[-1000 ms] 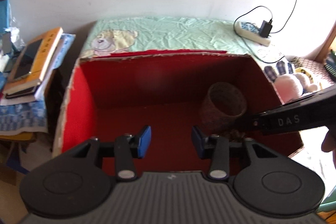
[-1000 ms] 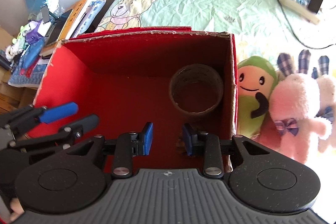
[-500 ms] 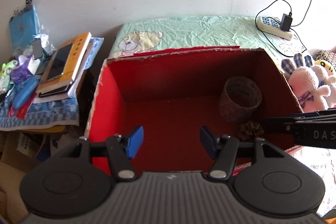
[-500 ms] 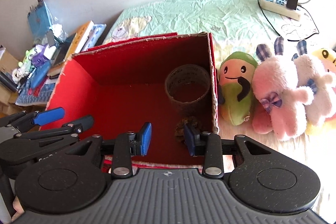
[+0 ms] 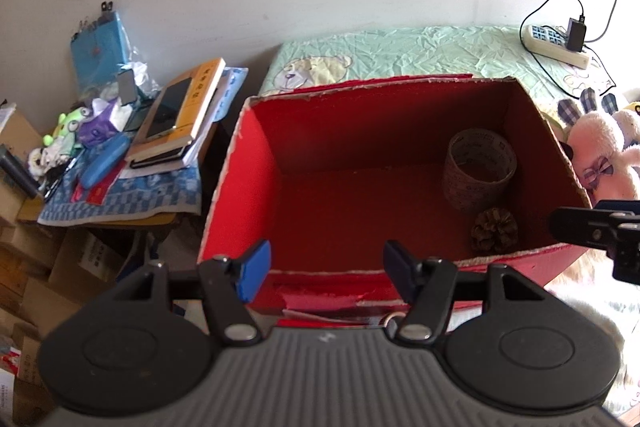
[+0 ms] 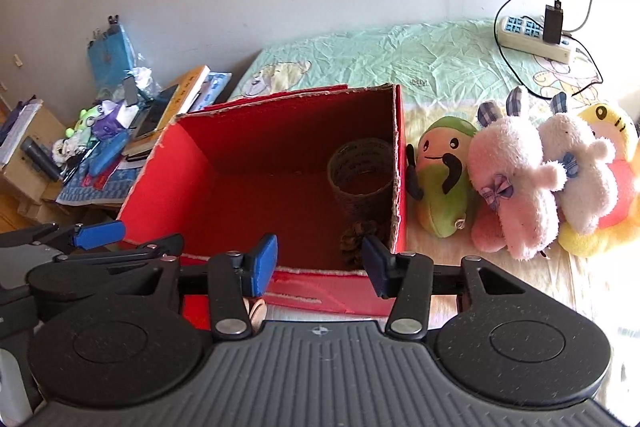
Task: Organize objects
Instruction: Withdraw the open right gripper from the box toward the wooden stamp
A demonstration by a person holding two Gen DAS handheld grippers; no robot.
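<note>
A red open box (image 5: pixel 236 187) (image 6: pixel 160 179) stands on the bed. Inside it, at the right, a woven cup (image 5: pixel 478 169) (image 6: pixel 362 175) stands upright with a pine cone (image 5: pixel 494 229) (image 6: pixel 358 237) lying in front of it. My left gripper (image 5: pixel 326 273) is open and empty, held over the box's near wall. My right gripper (image 6: pixel 320 263) is open and empty, also at the near wall, just in front of the pine cone. A green plush (image 6: pixel 442 175), a pink rabbit plush (image 6: pixel 508 183) (image 5: pixel 600 155), a white rabbit plush (image 6: pixel 580 167) and a yellow plush (image 6: pixel 612 155) lie right of the box.
A power strip (image 6: pixel 534 39) (image 5: pixel 556 45) with charger and cable lies at the back right on the green sheet (image 6: pixel 400 59). A cluttered side table (image 5: pixel 120 187) with books, a phone and small toys stands left of the bed. Cardboard boxes (image 5: pixel 40 267) sit below it.
Both grippers have pulled back and up out of the box and opened wider. The pine cone, earlier between the right gripper's fingers, now lies on the box floor.
</note>
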